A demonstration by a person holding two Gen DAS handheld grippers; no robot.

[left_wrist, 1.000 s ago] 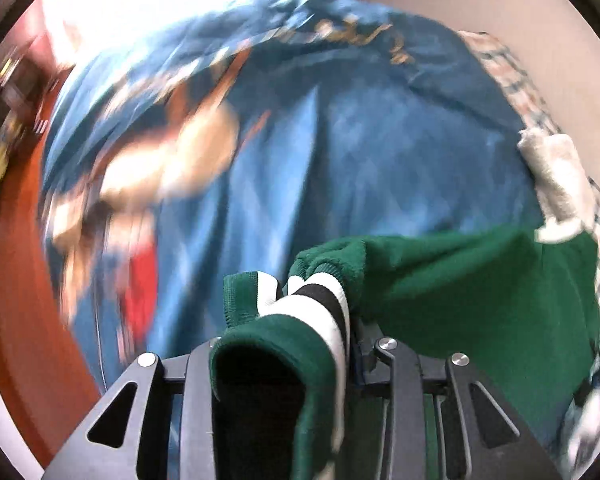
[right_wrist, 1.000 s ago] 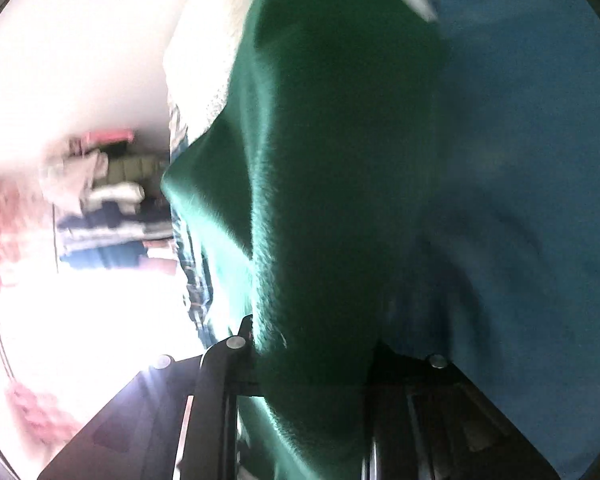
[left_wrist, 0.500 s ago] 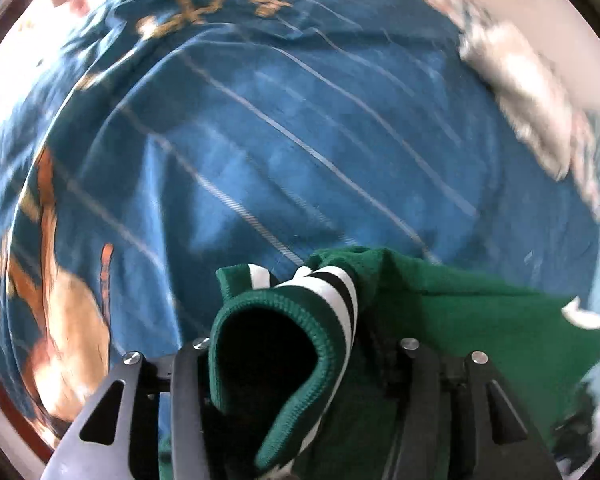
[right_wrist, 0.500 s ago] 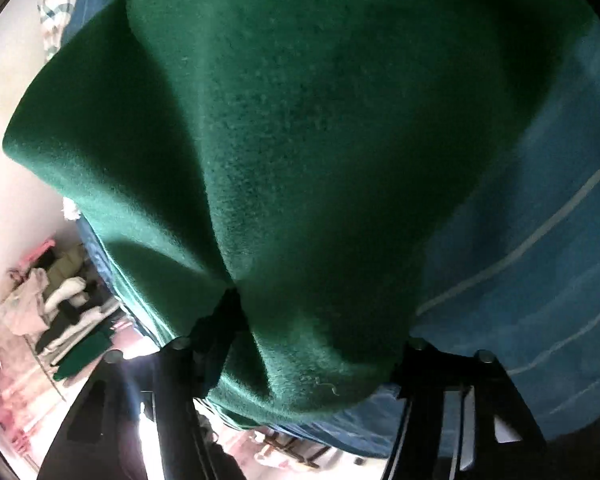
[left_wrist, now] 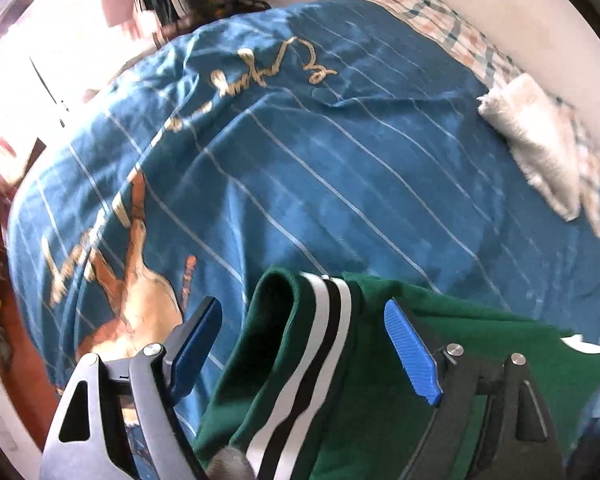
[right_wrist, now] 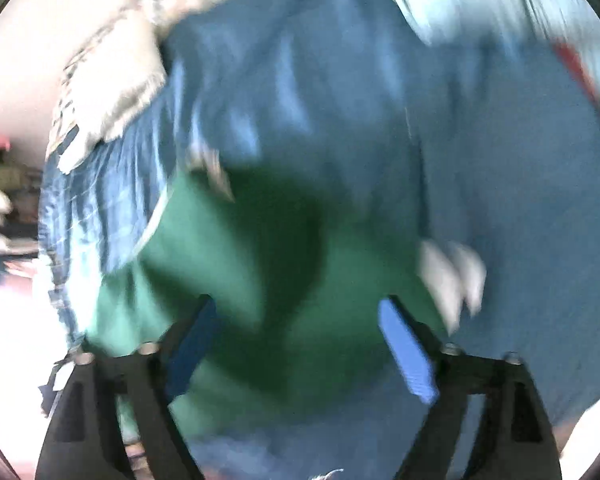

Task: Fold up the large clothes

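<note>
Opening, the left gripper (left_wrist: 302,320) and right gripper (right_wrist: 300,316) are seen released above the green garment (left_wrist: 440,360), pads clear of it, on the blue bedspread (left_wrist: 340,160).

Left tongs (left_wrist: 300,344) opening, right tongs (right_wrist: 300,344) opening, both angled down

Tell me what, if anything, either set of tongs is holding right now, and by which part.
Nothing is gripped. The left tongs are opening; the green garment's striped cuff lies between them, clear of the pads. The right tongs are opening above the garment, blurred.
</note>
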